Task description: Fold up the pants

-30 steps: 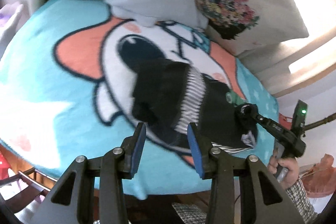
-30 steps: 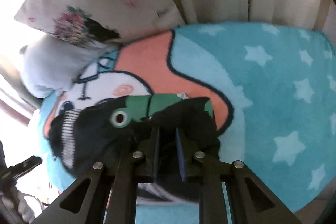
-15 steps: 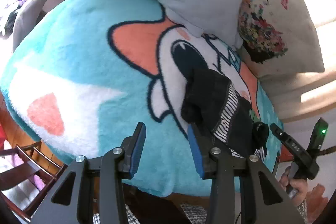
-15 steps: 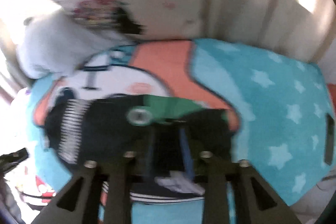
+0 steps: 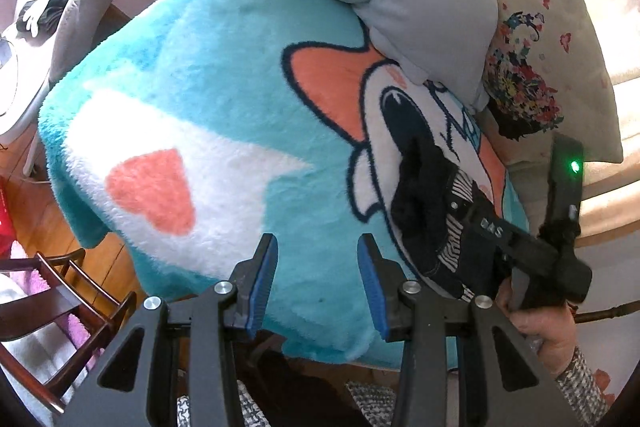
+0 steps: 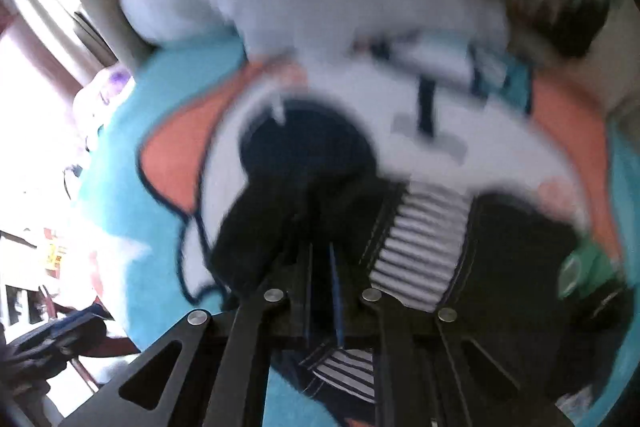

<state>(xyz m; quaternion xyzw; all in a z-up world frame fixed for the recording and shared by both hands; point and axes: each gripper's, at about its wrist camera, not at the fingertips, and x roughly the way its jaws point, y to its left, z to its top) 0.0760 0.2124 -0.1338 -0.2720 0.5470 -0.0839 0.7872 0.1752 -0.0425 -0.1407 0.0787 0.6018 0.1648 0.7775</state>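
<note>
Now: right gripper (image 6: pixel 320 267) clamped on black pants (image 6: pixel 500 255), bunched near blanket (image 5: pixel 224 75) right edge. Left gripper (image 5: pixel 316 283) apart, empty, beside them. Lettering unreadable.

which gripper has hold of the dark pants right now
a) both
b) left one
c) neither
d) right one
d: in the right wrist view the right gripper has its jaws nearly closed on a fold of the dark pants, while the left gripper hangs open over the blue blanket, apart from the cloth.
</note>
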